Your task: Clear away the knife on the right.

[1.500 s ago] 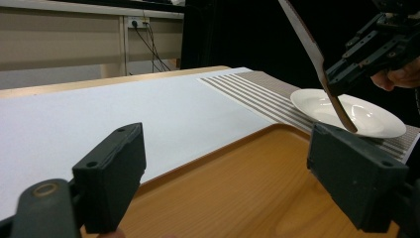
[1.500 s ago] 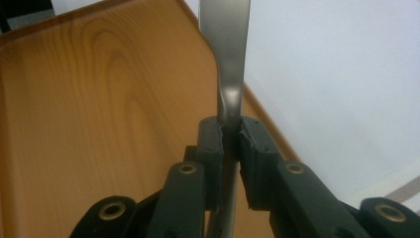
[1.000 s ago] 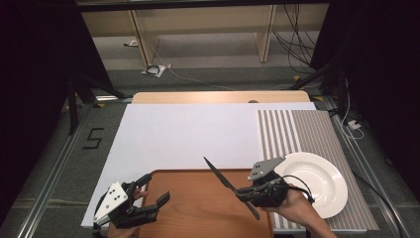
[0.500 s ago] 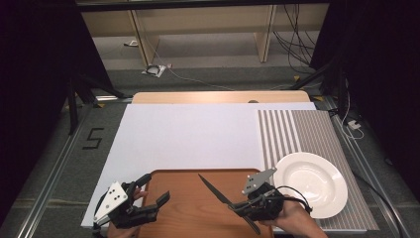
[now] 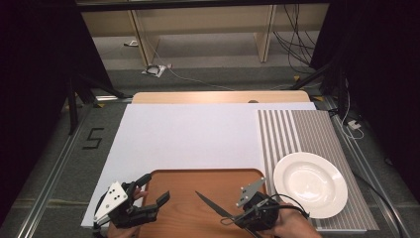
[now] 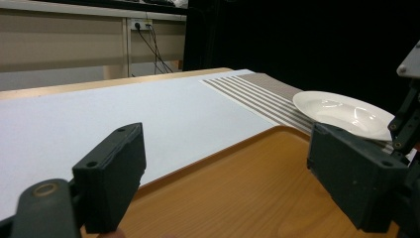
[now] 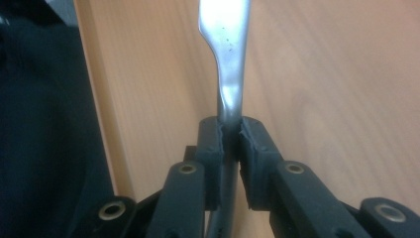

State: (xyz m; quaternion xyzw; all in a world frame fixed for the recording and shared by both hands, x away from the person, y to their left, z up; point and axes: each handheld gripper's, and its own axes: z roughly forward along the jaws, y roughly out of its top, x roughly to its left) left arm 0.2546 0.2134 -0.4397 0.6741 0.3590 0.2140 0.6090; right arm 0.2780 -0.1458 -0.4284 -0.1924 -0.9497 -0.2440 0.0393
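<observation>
High view: a wooden tray (image 5: 188, 198) lies at the lower centre of the frame on a white sheet (image 5: 198, 134) that covers most of the tabletop (image 5: 218, 96). To the right of the sheet lies a grey striped mat (image 5: 307, 134), and a white plate (image 5: 310, 184) rests on the mat's lower part, at the lower right of the frame, just beside the tray's right rim.

The left gripper (image 5: 151, 191) sits at the lower left of the frame, over the tray's left edge, its jaws spread apart with nothing between them. In the left gripper view the two black jaws of the left gripper (image 6: 225, 173) stand wide at the lower left and lower right of the frame, above the tray (image 6: 237, 193); the white sheet (image 6: 124, 114) stretches across the middle, and the striped mat (image 6: 257, 91) and the plate (image 6: 341, 113) lie at the right.

The right gripper (image 5: 235, 216) is at the lower centre-right of the high view, over the tray, clamped on a knife (image 5: 212, 204) whose blade points to the upper left of the frame. In the right gripper view the jaws of the right gripper (image 7: 230, 136) are closed on the narrow metal neck of the knife (image 7: 229, 54), and the blade rises to the top centre of the frame against the tray's wood (image 7: 322, 99). Whether the blade tip touches the tray cannot be told.
</observation>
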